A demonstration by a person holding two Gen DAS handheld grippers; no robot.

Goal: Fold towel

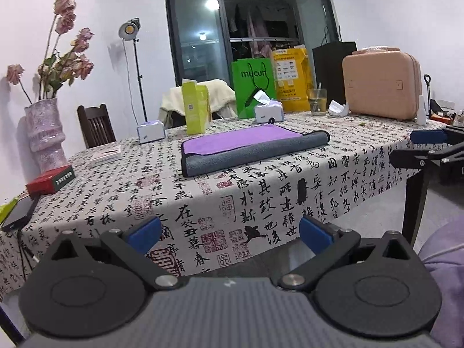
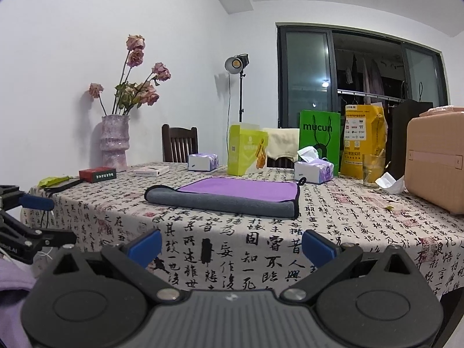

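Both tools hang back off the near edge of the counter (image 1: 261, 179), the left tool (image 1: 230, 233) and right tool (image 2: 232, 245) each spread wide with nothing between the fingers. The towel (image 2: 229, 195) lies flat mid-counter, purple side up, its grey near edge rolled over, well apart from both.

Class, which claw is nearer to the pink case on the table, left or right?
Right. The pink case looms close ahead and to the right of the right claw. The left claw sits further left, where the case looks smaller and farther off.
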